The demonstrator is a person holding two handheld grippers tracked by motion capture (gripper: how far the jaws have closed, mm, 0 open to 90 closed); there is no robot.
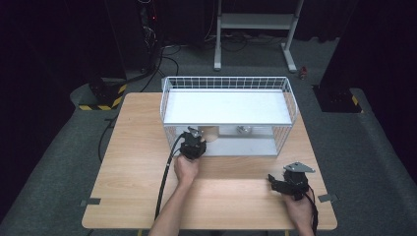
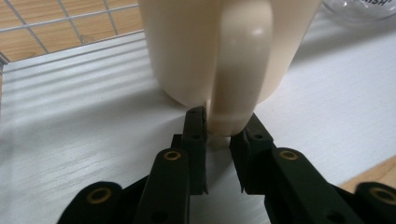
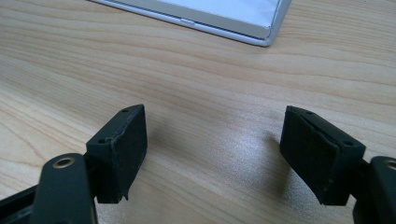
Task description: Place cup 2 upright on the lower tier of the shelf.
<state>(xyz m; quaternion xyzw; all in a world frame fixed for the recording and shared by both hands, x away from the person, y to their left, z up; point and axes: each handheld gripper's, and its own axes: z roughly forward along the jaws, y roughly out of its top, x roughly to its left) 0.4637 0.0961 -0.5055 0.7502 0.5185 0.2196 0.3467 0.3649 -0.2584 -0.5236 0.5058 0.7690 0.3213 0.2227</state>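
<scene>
Left gripper view: left gripper [image 2: 218,128] jaws pinching cream mug [image 2: 187,46] by its handle [image 2: 238,70].
Looks like rigid, glossy ceramic: probably slippery, breakable, fairly heavy; handle's the best grip. Right gripper [image 3: 215,154] jaws spread, idle over table [image 3: 210,84].

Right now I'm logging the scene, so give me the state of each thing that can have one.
Left gripper: jaws pinching the mug handle.
Right gripper: open, holding nothing, low over the table.
Cream mug: upright on the rack's lower white shelf.
Wire rack: upright; top shelf bare.
</scene>
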